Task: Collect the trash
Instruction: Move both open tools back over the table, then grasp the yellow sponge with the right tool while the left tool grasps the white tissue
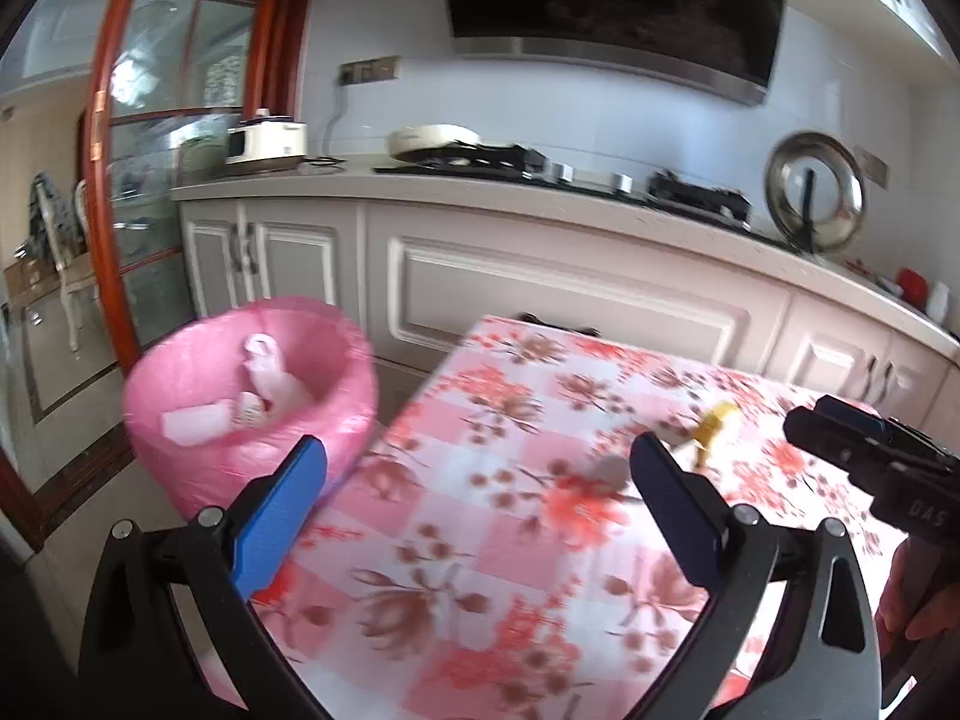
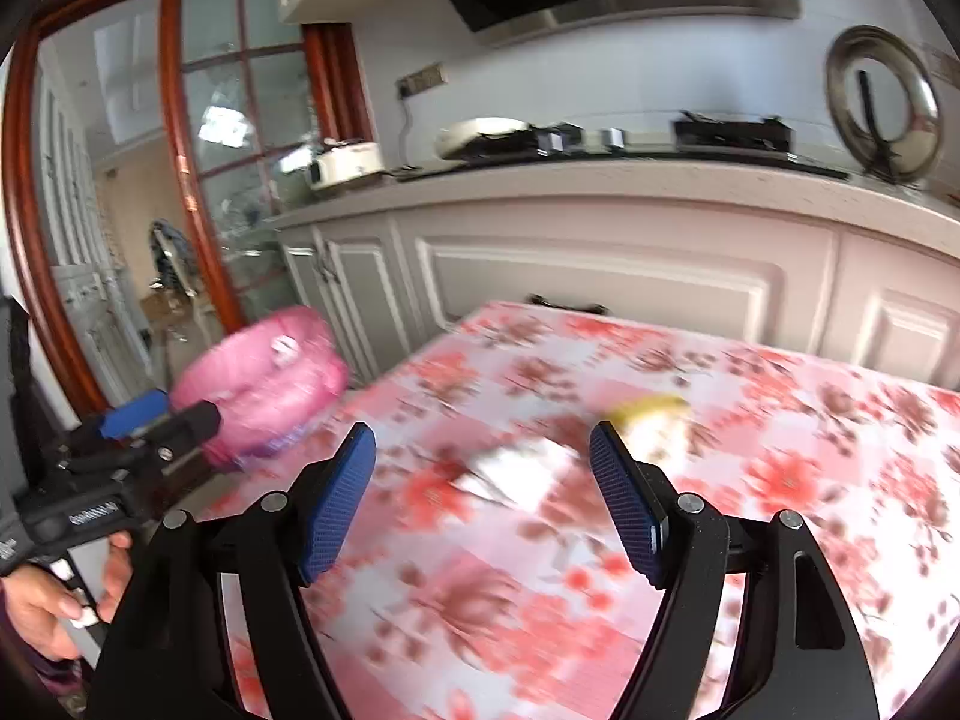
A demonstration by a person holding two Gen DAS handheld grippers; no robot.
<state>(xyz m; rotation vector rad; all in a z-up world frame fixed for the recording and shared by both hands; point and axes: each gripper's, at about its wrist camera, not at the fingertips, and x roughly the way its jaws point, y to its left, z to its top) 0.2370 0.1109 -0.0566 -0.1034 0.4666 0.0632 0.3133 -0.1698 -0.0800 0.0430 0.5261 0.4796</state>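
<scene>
The bin (image 1: 252, 396) stands left of the table (image 1: 510, 540), cabinets (image 1: 540, 288) behind both.

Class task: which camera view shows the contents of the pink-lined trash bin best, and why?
The left wrist view: it looks down into the trash bin, showing white scraps inside. The right wrist view shows the bin blurred, farther off and partly behind the left hand-held gripper, with one white scrap visible.

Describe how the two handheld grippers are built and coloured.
Both match: the left gripper and right gripper each have two flat blue textured finger pads on black plastic linkage arms joined by silver pivot pins. Seen from the side, each is a black pistol-style body with white lettering, held by a bare hand.
</scene>
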